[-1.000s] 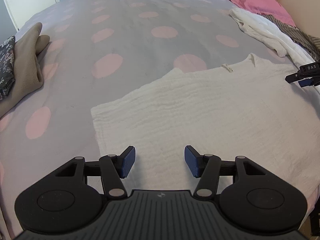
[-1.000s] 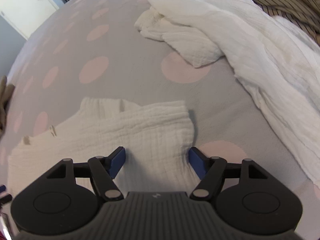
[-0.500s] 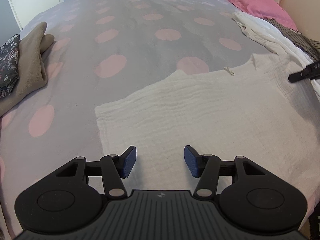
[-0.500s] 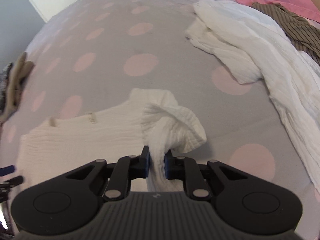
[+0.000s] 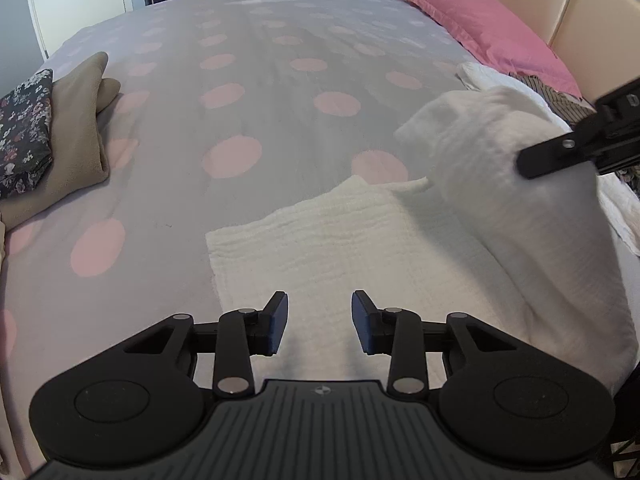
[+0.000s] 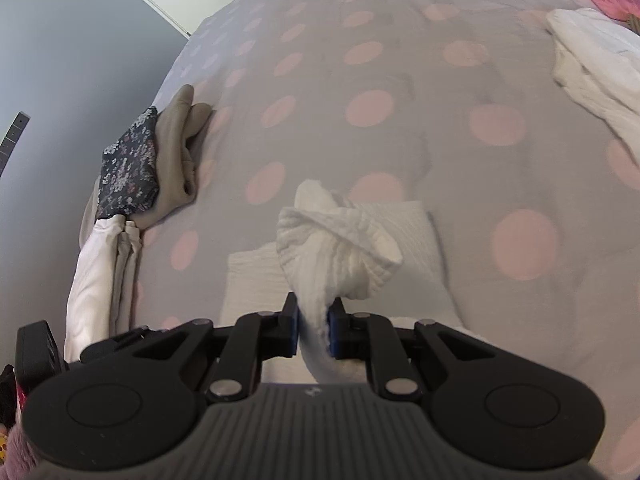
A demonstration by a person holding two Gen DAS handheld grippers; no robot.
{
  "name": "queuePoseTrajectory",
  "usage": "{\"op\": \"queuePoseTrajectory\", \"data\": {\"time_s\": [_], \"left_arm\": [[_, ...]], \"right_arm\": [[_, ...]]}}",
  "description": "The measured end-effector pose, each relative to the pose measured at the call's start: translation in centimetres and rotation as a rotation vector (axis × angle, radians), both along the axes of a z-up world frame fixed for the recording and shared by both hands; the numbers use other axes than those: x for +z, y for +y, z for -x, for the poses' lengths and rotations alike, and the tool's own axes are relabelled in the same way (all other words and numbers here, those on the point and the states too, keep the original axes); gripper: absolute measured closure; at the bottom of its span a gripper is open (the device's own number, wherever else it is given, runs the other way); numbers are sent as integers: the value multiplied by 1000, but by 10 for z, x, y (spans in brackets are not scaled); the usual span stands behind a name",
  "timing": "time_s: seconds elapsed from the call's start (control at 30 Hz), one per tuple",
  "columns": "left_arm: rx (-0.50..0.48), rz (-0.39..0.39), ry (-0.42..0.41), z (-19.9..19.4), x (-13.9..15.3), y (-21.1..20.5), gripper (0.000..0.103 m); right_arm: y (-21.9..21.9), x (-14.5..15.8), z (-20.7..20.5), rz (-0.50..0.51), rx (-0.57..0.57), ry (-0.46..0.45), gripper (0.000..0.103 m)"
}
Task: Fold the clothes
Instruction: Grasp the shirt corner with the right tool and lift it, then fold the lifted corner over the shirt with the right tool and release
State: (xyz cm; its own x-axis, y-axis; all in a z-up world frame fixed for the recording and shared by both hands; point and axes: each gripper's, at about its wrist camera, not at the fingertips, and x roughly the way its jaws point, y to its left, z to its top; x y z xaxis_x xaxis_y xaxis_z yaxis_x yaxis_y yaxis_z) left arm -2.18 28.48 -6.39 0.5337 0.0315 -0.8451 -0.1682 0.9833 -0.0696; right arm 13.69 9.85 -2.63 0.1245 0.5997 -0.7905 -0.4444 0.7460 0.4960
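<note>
Starting at the left edge of the left wrist view: a folded stack sits on the bed (image 5: pixel 280 128), a dark floral piece (image 5: pixel 24 136) over a tan one (image 5: pixel 80 132), both cut off by the frame edge. The right wrist view adds a pale folded item (image 6: pixel 96 276) below that stack, partly hidden behind the tool body.

Centre: the white top (image 5: pixel 340 248) lies on the grey, pink-dotted bedcover. The left tongs (image 5: pixel 319 322) hover over its near edge, jaws parted with only flat cloth showing in the gap; they have just been closing, and the pads press on nothing. Whether the tips touch the fabric cannot be told.

Right: one side of the white top is lifted and blurred. The right tongs (image 6: pixel 313 326) are clamped on a bunched fold of it, the sleeve end drooping ahead of the jaws. In the left wrist view only one black finger of these tongs shows, cut off at the frame edge.

Far right: a heap of white cloth (image 5: pixel 500 84), a striped garment (image 5: pixel 556 98) mostly hidden behind it, and a pink pillow (image 5: pixel 480 24) by the headboard.
</note>
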Motion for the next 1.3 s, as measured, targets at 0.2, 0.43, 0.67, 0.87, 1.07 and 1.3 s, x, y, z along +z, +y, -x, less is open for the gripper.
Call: {"op": "queuePoseTrajectory", "data": {"time_s": [0.2, 0.43, 0.67, 0.87, 1.07, 1.3], "left_arm": [[11, 14, 5, 4, -2, 8, 77], [47, 45, 33, 6, -13, 24, 78], [47, 75, 43, 9, -17, 27, 78], [57, 97, 18, 18, -8, 25, 78], [60, 159, -10, 23, 0, 21, 78], [9, 140, 0, 25, 4, 0, 78]], "right_arm": [[64, -27, 10, 13, 39, 73, 87], [120, -67, 25, 91, 107, 104, 86], [124, -68, 23, 95, 129, 99, 64], [92, -29, 17, 28, 121, 42, 55], [35, -32, 14, 95, 74, 25, 50], [-47, -65, 34, 132, 9, 149, 48]]}}
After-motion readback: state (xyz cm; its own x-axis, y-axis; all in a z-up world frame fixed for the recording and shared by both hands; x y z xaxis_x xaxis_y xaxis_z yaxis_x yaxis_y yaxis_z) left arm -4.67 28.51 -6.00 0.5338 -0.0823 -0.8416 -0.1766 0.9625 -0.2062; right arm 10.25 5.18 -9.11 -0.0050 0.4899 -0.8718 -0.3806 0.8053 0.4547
